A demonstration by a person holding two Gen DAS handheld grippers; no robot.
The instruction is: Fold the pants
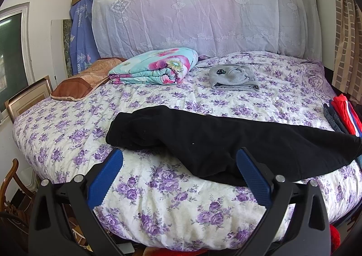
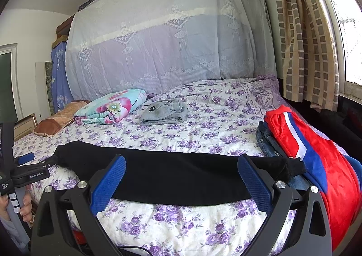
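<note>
The soft black fabric pants (image 1: 226, 142) are laid along the bed's (image 1: 172, 206) front edge; both hand-held grippers (image 1: 178, 165) (image 2: 181, 172) are held wide, empty.

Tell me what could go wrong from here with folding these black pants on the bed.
The black pants lie close to the bed's near edge, so a pull toward you could drag them off. Their right end touches the pile of red garment and jeans; lifting it may disturb that pile. Both the left claw and the right claw are open and hold nothing, so a shallow pinch may catch only one layer.
</note>
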